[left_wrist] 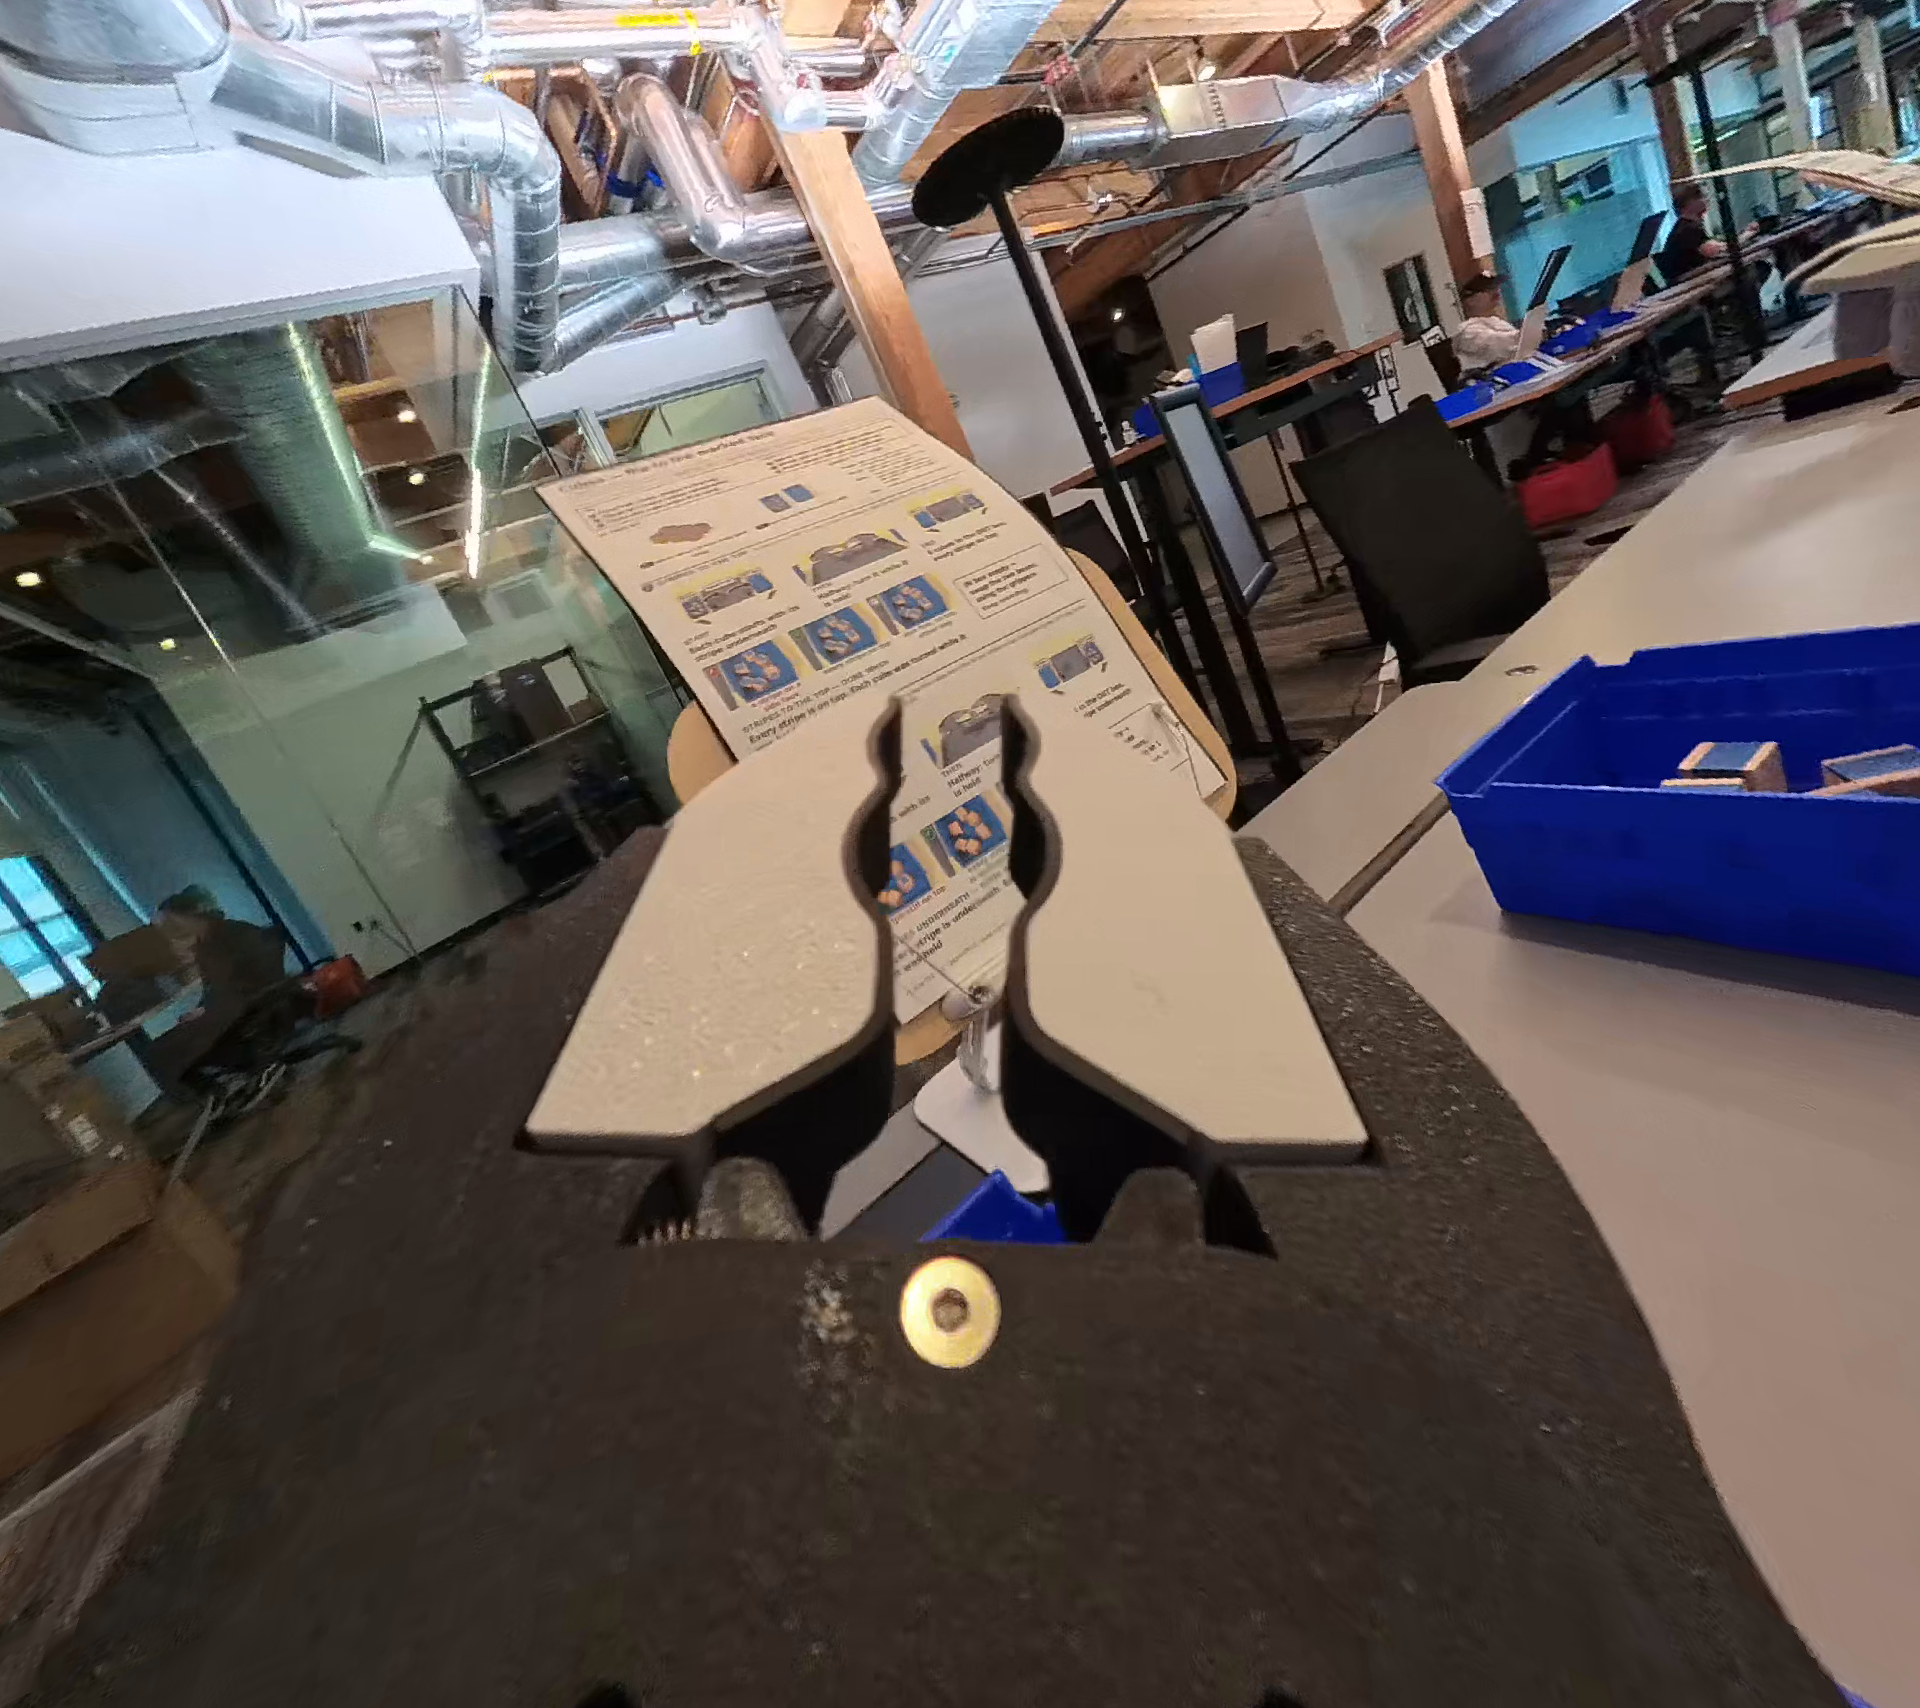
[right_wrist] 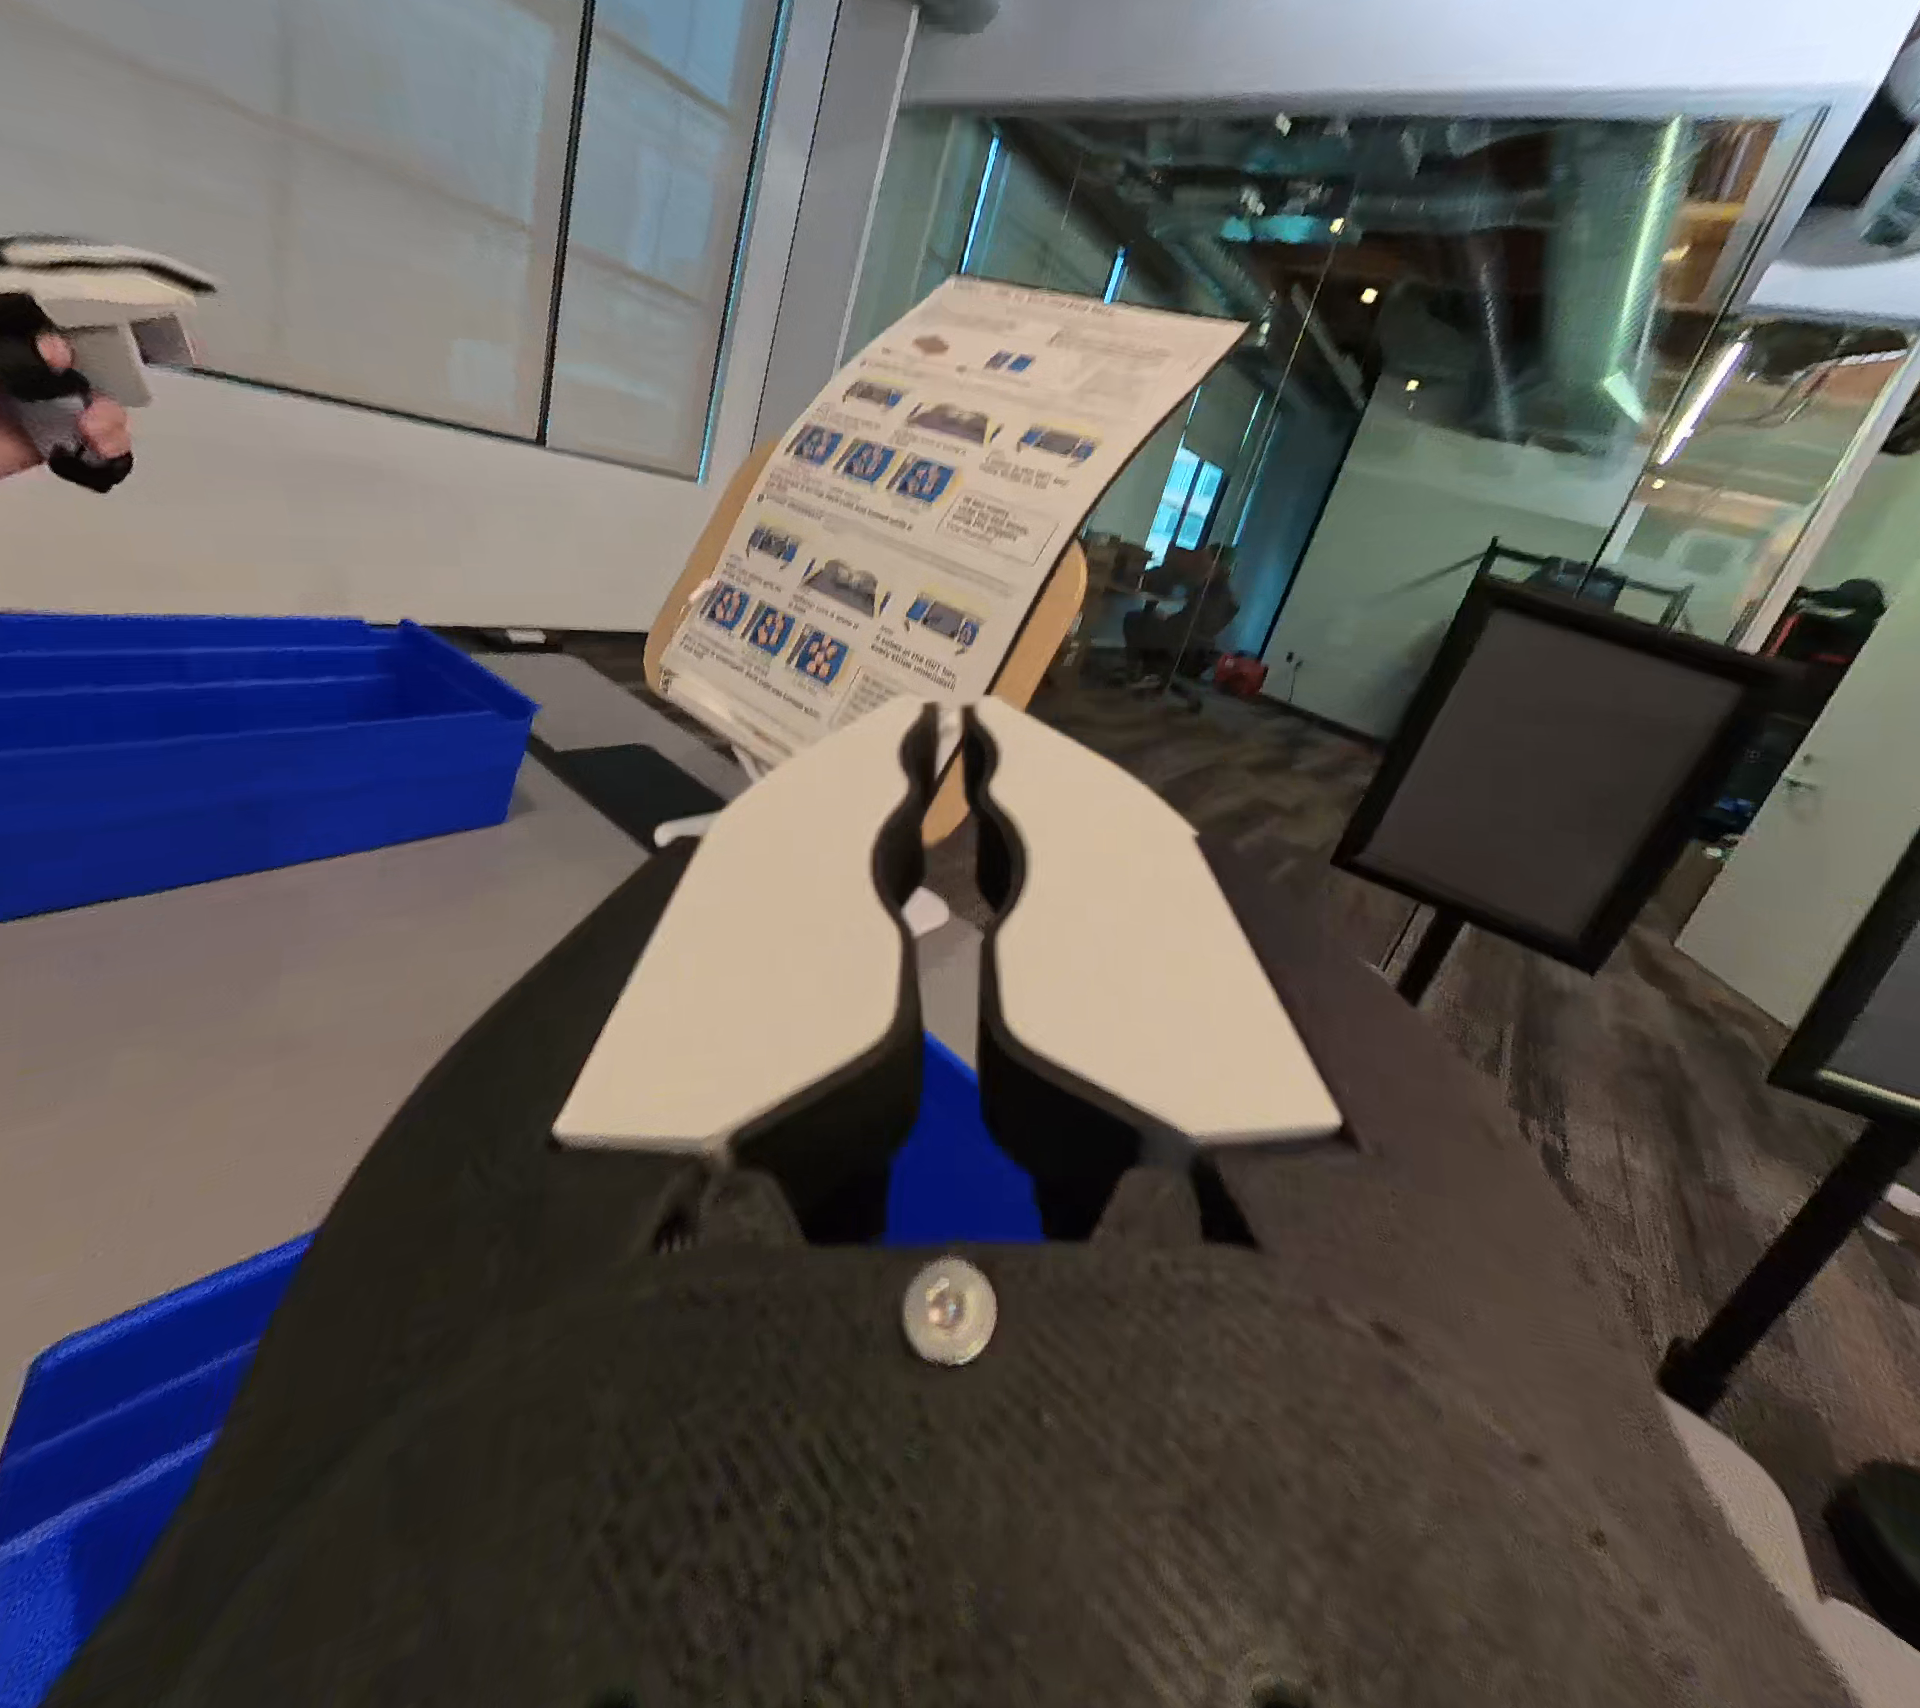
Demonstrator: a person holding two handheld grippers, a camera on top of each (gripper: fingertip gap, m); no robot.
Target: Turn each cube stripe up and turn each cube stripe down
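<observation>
In the left wrist view a blue bin (left_wrist: 1621, 858) stands on the grey table (left_wrist: 1662, 1191) at the right. It holds wooden cubes with blue faces, one (left_wrist: 1730, 765) near its middle and another (left_wrist: 1870, 770) at the frame edge. I see no stripe on them. My left gripper (left_wrist: 953, 713) is raised to the left of that bin, narrowly open and empty. My right gripper (right_wrist: 948, 718) is raised, its jaws almost together and empty. In the right wrist view the left gripper (right_wrist: 104, 328) shows at the far left in a gloved hand.
An instruction sheet on a wooden stand (left_wrist: 831, 598) (right_wrist: 935, 495) stands ahead of both grippers. A blue bin (right_wrist: 260, 744) sits at the left and another (right_wrist: 125, 1450) below my right gripper. Black framed boards (right_wrist: 1538, 785) stand right of the table. A black pole lamp (left_wrist: 1039, 308) rises behind.
</observation>
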